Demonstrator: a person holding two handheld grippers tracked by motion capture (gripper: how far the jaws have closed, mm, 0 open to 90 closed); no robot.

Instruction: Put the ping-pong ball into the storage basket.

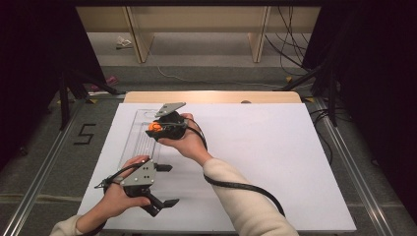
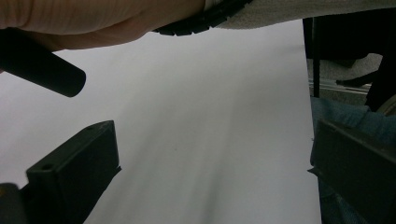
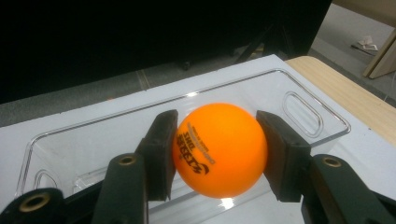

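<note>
White sheet covers most of the table (image 1: 275,162), pale wood showing at the far edge. Right gripper (image 1: 156,129) is clamped on an orange ball (image 3: 219,149), both pads pressed against its sides, held just over the clear plastic tray (image 1: 140,135) near the far left corner. Left gripper (image 1: 164,184) sits by the near left edge, jaws spread wide with nothing in them, bare sheet underneath
</note>
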